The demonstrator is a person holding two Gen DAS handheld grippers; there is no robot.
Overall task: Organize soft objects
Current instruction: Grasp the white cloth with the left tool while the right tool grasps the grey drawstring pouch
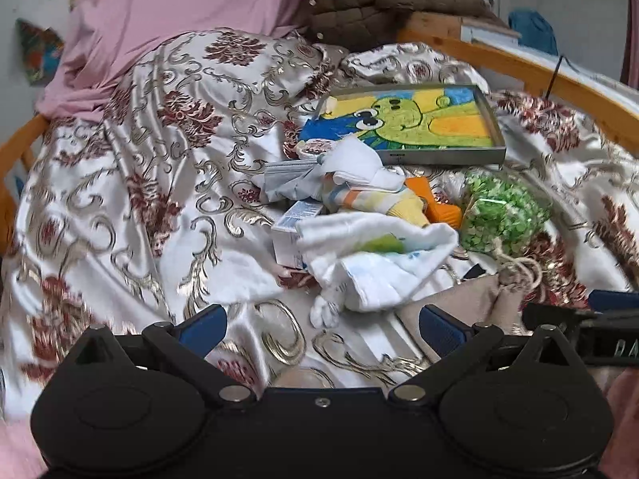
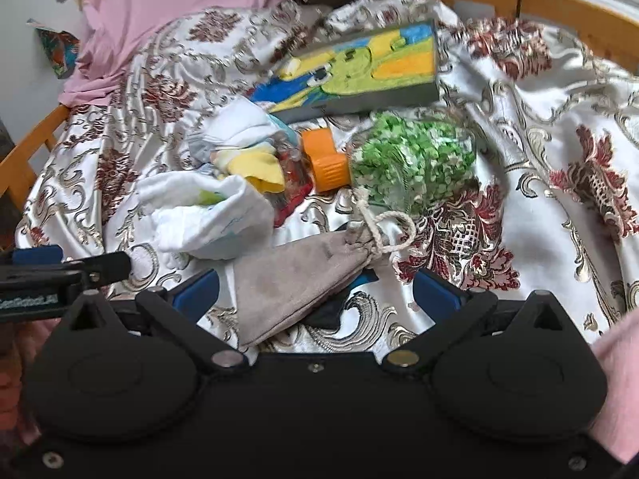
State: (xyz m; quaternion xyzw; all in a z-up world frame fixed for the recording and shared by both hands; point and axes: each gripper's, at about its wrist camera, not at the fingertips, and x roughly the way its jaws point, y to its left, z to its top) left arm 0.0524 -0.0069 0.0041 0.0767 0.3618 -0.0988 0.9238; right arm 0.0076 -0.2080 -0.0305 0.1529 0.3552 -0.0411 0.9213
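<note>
Left gripper (image 1: 323,329): jaws spread wide, empty, over patterned bedspread (image 1: 131,183).
White cloth (image 1: 371,263): just ahead of left gripper, crumpled, overlapping small white box (image 1: 287,239).
Right gripper (image 2: 315,295): jaws apart, straddling grey drawstring pouch (image 2: 287,283), not clamped.
Green-filled bag (image 2: 411,163), orange cap (image 2: 323,159), yellow sock (image 2: 263,171): ahead of right gripper.
Framed picture (image 2: 359,68): farthest ahead.
</note>
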